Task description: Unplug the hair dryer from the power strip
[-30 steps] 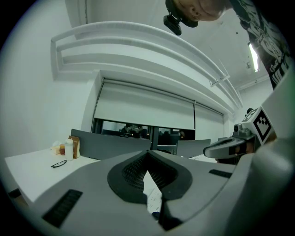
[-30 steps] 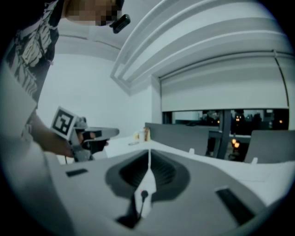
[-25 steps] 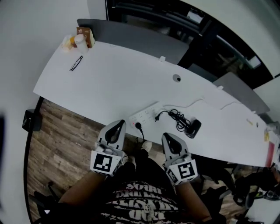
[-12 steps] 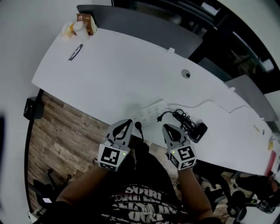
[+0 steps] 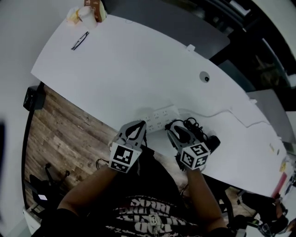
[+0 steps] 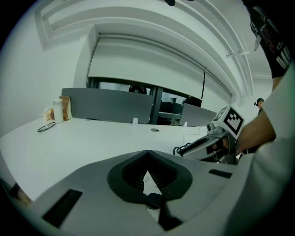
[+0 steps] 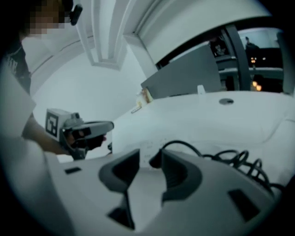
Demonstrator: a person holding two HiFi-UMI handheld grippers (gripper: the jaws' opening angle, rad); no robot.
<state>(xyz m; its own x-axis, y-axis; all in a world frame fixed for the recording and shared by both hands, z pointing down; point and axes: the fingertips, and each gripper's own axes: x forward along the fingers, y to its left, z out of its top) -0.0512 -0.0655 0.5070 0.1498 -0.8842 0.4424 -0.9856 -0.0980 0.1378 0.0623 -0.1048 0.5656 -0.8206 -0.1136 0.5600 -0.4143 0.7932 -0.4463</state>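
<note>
A white power strip (image 5: pixel 159 118) lies near the table's front edge. The black plug (image 7: pixel 156 160) stands in it, and its cord (image 7: pixel 221 159) runs right in loops to the black hair dryer (image 5: pixel 210 140). My right gripper (image 7: pixel 151 153) is just short of the plug. Its jaws are opening, and nothing is pressed between them. In the head view it (image 5: pixel 175 126) covers the plug. My left gripper (image 6: pixel 148 153) is shut and empty, with its tips over the strip's left end (image 5: pixel 138 125).
The white table (image 5: pixel 120 69) curves away to grey divider panels (image 6: pixel 106 105). Glasses (image 5: pixel 79 40), a bottle and a box (image 5: pixel 85 11) sit at its far left corner. A cable grommet (image 5: pixel 204 77) lies beyond the strip. Wooden floor (image 5: pixel 60 134) shows at the left.
Both grippers have come down and forward from above the person's lap to the table's front edge by the strip. The plug, seen between them before, is now covered.
</note>
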